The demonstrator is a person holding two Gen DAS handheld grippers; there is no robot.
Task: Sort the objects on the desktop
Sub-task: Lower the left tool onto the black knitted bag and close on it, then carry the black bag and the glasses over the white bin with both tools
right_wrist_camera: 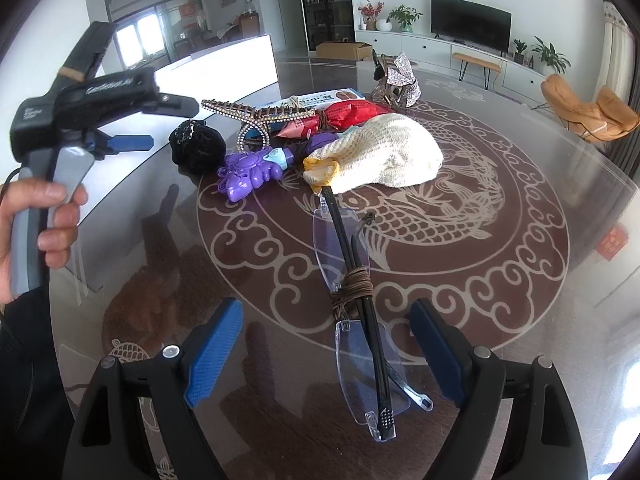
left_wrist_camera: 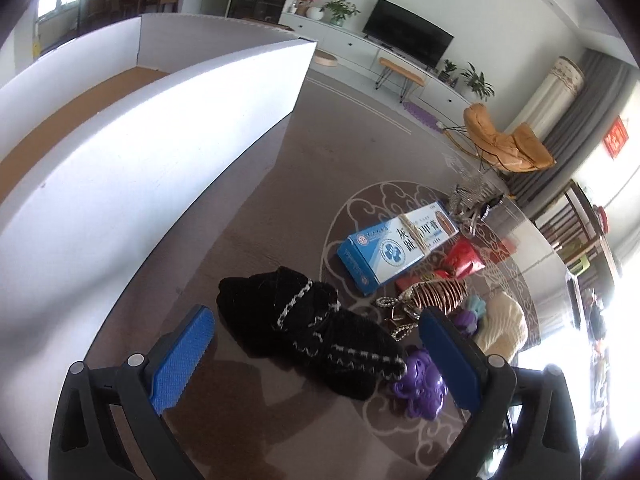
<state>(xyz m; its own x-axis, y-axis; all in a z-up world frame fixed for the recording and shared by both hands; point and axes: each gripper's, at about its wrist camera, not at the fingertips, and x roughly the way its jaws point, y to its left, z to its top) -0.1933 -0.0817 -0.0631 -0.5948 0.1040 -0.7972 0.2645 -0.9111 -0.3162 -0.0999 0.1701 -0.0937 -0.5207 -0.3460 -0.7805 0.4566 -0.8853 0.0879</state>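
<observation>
glossy glass tabletop [right_wrist_camera: 520, 184], knit cream cloth [right_wrist_camera: 384, 156], purple plastic toy [right_wrist_camera: 244, 172]

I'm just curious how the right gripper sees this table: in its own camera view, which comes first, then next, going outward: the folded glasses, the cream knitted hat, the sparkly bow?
1. Folded glasses: between the open right gripper fingers.
2. Cream knitted hat: mid-table, beyond the glasses.
3. Sparkly bow: farthest, near the table's far edge.

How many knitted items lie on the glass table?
2. A black knitted piece lies at the left end of the pile beside the purple toy; a cream knitted piece lies at the right end. Others may be hidden under the clutter.
</observation>
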